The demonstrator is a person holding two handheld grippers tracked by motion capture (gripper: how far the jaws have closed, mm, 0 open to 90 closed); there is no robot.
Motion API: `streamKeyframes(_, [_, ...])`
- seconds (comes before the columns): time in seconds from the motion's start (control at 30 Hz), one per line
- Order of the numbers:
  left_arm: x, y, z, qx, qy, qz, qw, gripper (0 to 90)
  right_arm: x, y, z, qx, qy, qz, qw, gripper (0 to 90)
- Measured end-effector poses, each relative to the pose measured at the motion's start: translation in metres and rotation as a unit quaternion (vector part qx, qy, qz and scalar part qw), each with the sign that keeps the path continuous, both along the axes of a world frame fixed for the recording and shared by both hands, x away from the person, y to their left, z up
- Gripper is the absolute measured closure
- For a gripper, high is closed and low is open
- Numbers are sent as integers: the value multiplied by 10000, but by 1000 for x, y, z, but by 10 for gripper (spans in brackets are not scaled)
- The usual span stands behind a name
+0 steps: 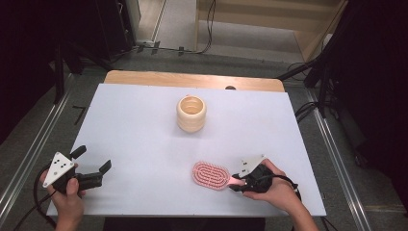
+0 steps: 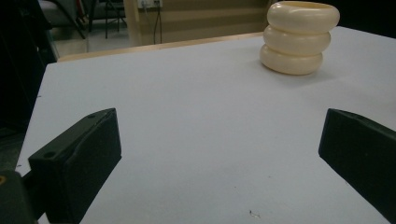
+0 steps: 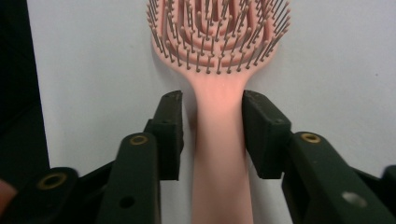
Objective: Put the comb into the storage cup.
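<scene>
Your right tongs point(image 3: 212, 128) straddled the brush point(image 3: 219, 70) handle, jaws just off it, not yet clamped; brush lay flat on the desk point(image 1: 134, 125) near you. Left tongs point(image 1: 94, 166) gaped empty. Brush looked light, stiff plastic; the handle was the place to grip. One brush, one cup point(image 1: 191, 113).

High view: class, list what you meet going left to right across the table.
Left gripper → cream holder → pink brush → right gripper.
</scene>
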State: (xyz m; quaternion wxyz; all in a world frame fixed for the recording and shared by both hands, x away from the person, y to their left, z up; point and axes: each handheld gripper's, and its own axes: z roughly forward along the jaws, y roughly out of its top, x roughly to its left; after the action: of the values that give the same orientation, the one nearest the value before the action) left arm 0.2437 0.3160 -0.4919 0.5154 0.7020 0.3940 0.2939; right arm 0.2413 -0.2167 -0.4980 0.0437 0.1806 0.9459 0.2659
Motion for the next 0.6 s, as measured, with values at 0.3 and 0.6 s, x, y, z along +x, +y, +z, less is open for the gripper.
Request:
streamKeyframes(0.3, [0,0,0,9,2,-6,10000,0,4,8,5,-385,78,-79,9992,612])
streamKeyframes(0.6, [0,0,0,21,8,-13,10000,0,2,17,8,-700,121,-264,9971,667])
